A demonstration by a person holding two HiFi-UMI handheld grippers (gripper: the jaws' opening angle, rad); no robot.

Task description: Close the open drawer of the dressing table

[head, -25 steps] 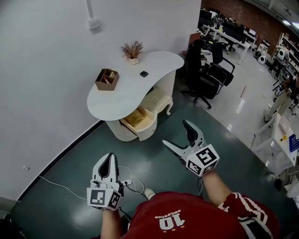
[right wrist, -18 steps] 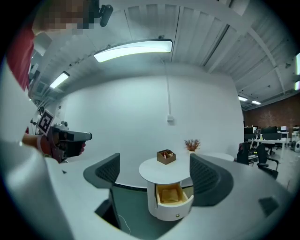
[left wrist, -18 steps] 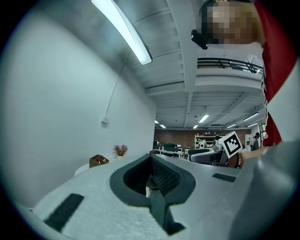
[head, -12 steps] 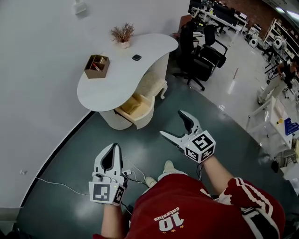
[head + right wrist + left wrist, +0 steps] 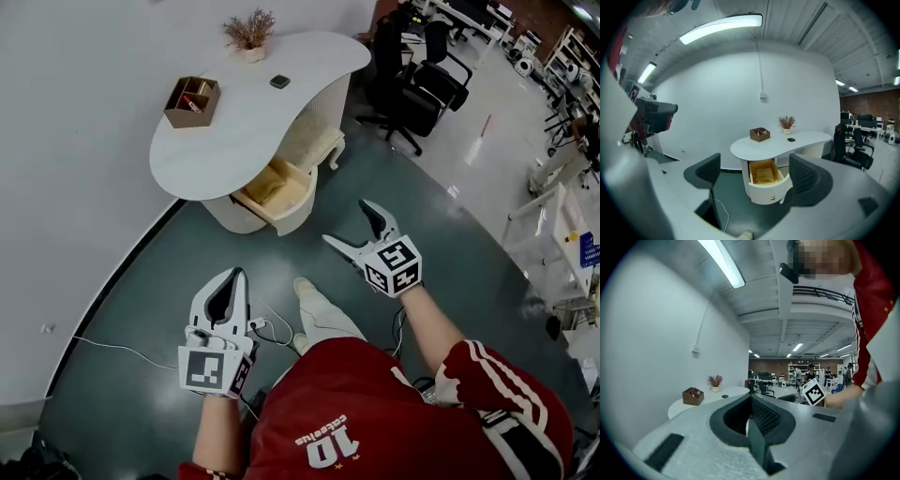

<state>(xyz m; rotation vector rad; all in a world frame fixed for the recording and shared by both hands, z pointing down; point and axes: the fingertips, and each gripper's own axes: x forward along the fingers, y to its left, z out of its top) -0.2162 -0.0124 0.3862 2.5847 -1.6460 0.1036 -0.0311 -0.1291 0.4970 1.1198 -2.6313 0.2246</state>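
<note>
Jaws spread and empty on the right gripper (image 5: 349,223), pressed together on the left gripper (image 5: 232,279); the right points nearer the cream curved open drawer (image 5: 275,195), well apart toward upper centre.

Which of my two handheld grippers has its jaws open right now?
The right gripper: its dark-padded jaws stand wide apart, framing the open drawer of the white dressing table in its own view. The left gripper's jaws are pressed together, holding nothing.
</note>
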